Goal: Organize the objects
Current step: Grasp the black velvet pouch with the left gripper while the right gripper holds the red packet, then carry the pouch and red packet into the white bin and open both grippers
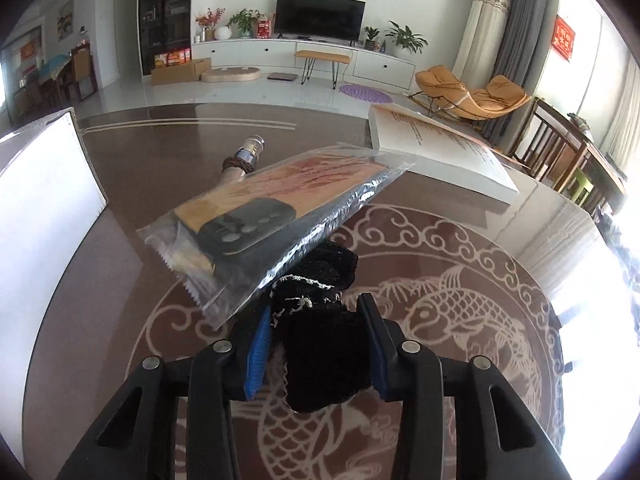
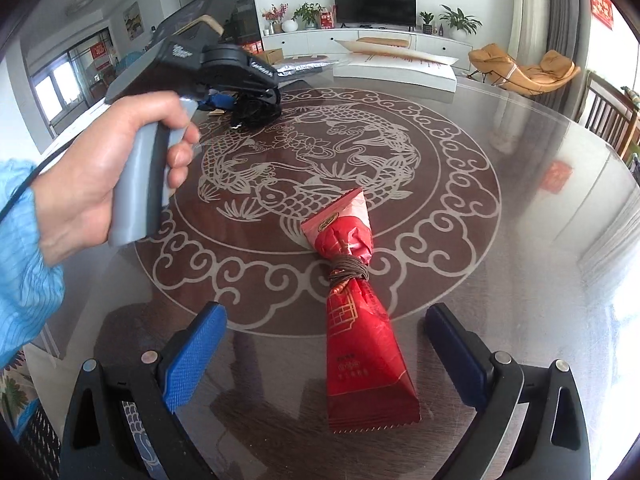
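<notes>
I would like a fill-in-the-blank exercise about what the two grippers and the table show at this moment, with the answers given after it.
1. The left gripper is closed on a piece of ____ knitted fabric.
2. The red packet is tied around its middle with brown ____.
3. The right gripper has its jaws ____, one on either side of the packet.
4. The table is decorated with a pattern of ____.

Missing words: black; cord; open; fish

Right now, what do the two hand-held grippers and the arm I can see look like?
Each hand-held gripper has black angular finger arms with silver rivets and textured blue pads: left hand-held gripper, right hand-held gripper. In the right wrist view the left one has a grey pistol-style handle, a black body with white lettering and a black cable. The sleeve is light blue, striped.
</notes>
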